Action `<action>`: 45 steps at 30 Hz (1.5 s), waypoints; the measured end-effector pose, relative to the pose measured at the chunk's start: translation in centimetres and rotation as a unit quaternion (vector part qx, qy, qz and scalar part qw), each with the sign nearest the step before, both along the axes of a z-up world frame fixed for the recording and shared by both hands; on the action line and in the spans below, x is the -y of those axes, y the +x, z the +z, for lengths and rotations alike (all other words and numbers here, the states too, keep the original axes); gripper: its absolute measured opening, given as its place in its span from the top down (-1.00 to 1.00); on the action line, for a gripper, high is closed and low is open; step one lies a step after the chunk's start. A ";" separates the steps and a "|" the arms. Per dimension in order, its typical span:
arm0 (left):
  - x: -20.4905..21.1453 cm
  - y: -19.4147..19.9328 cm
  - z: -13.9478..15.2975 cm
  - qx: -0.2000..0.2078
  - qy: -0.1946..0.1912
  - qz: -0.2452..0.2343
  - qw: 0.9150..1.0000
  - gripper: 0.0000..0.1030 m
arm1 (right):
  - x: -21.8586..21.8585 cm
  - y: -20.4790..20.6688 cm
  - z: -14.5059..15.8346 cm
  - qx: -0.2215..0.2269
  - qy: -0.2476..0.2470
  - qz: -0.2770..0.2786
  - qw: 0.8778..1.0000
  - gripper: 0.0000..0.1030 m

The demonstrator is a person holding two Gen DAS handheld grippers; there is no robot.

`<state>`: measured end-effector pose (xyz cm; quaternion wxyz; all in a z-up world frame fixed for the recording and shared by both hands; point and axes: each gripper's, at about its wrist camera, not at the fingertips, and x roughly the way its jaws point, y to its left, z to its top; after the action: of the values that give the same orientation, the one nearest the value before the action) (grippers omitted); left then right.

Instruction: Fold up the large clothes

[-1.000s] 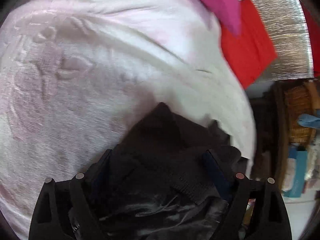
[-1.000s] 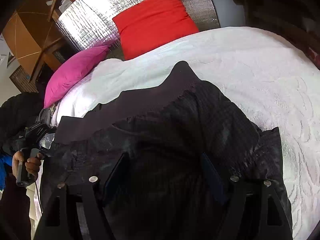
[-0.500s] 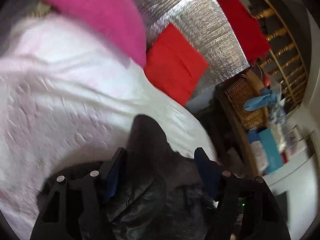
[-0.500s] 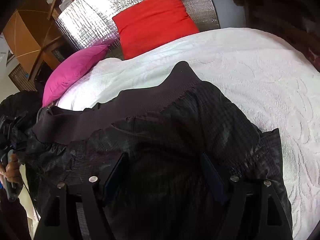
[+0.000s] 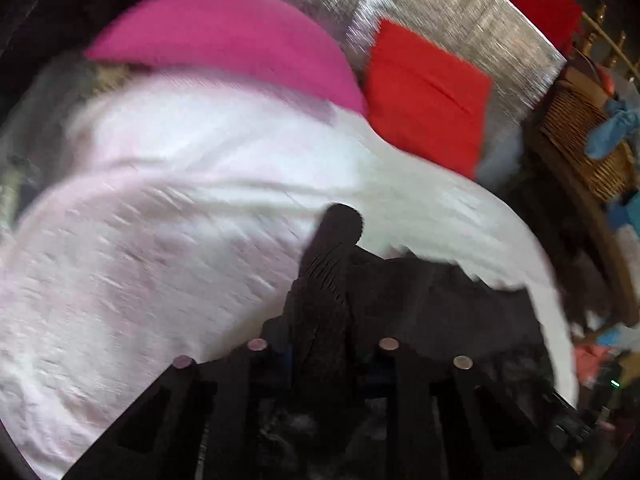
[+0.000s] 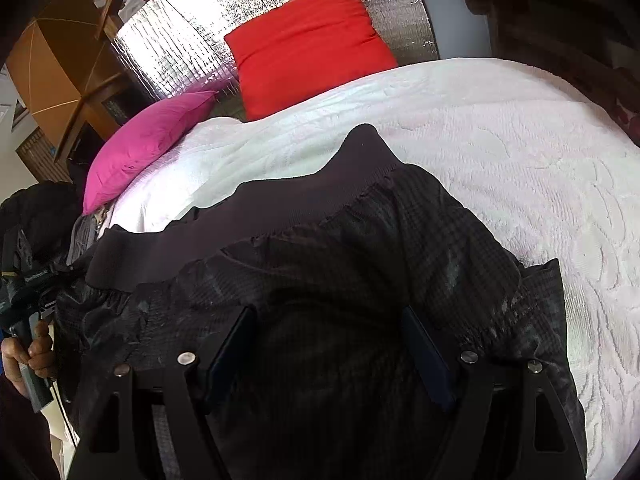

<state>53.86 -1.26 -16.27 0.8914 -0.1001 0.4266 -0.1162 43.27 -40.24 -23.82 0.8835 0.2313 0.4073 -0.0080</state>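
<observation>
Between the prongs of the left tongs stands a ribbed band of the dark jacket; the jaws have just been closing, and they now pinch that band, which rises forward and upward out of the grip. The jacket lies spread on the white bedspread, directly ahead of and beneath both tongs. Its ribbed hem runs crosswise in the right wrist view, from the left tongs' side over to a peak ahead of the right tongs. Those right tongs stand wide apart over the quilted body of the jacket, with fabric between the prongs but no pinch evident. A pink cushion and a red cushion lie well beyond the jacket. Judgement: the left hand has the hem; the right is nearer the jacket body and must close before any fold can be carried across.
</observation>
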 end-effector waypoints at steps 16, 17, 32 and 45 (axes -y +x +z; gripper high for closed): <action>-6.6 -1.0 -3.5 -0.018 -0.039 0.135 0.990 -0.17 | -0.4 0.1 -0.1 0.002 -0.011 0.006 1.000 -0.59; -7.6 -2.1 -2.7 -0.019 -0.051 0.135 0.989 -0.18 | -0.4 0.0 -0.1 0.003 -0.010 0.006 1.000 -0.59; -8.0 -14.8 -7.7 -0.074 0.002 0.198 0.977 -0.56 | -0.3 -2.7 1.3 0.001 -0.015 0.007 1.000 -0.59; -3.8 -23.3 -5.1 -0.050 -0.126 0.101 0.986 -0.62 | -0.2 -16.3 4.0 0.067 0.223 0.051 0.971 -0.62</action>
<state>30.55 2.58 -21.34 0.8564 -0.2599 0.4400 -0.0733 26.95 -40.00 -19.83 0.8339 0.4016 0.3501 0.1440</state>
